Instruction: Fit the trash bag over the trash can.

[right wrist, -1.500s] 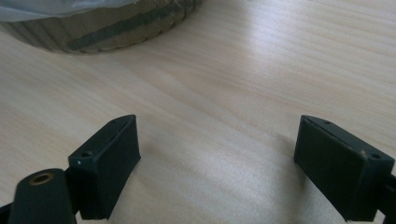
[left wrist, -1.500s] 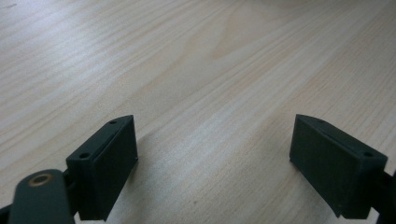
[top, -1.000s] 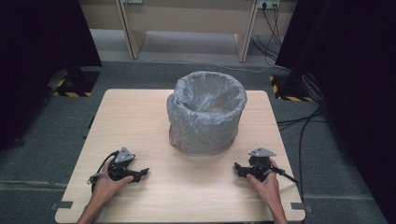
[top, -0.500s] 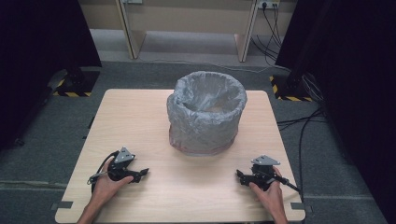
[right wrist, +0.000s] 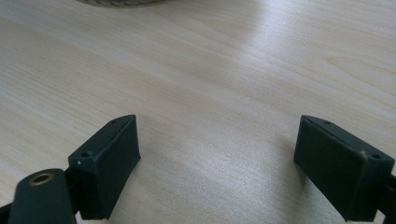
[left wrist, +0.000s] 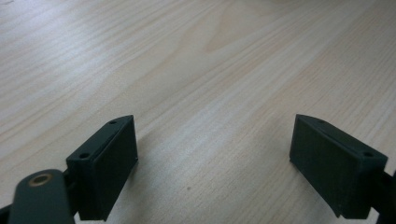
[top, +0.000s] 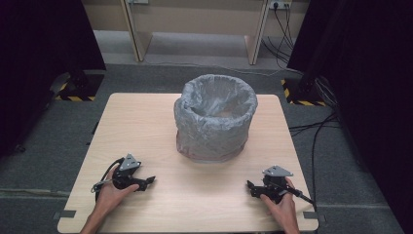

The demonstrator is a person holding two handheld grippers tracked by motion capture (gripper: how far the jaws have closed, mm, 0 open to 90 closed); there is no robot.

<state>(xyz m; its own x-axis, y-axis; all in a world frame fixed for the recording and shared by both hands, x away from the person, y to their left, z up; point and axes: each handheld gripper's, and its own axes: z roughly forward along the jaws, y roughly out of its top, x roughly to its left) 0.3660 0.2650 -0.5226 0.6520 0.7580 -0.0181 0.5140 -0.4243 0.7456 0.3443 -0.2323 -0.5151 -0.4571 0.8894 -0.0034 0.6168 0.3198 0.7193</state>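
A pale wooden bench point(top: 146, 126) stands on a grey carpeted floor point(top: 44, 141), seen from above. Just past the middle of the bench, toward twelve o'clock, sits a round bin point(top: 215, 119) lined with a crinkled grey plastic bag whose edge folds over the rim and hangs down the outside. The mouth of the bin faces up.

At about seven o'clock on the bench, a person's left hand point(top: 109, 192) rests with the left gripper point(top: 148, 181), its tips pointing toward three o'clock. At about five o'clock, the right hand point(top: 281, 207) holds the right gripper point(top: 250, 186), its tips pointing toward nine o'clock. Both sit low on the wood, well apart from each other and apart from the bin.

In the left gripper view, the two black fingers point(left wrist: 107, 168) are spread wide with nothing between them but bare wood grain. In the right gripper view, the fingers point(right wrist: 109, 165) are likewise spread wide and hold nothing; the base of the bin point(right wrist: 121, 2) lies at the top edge, toward eleven o'clock.
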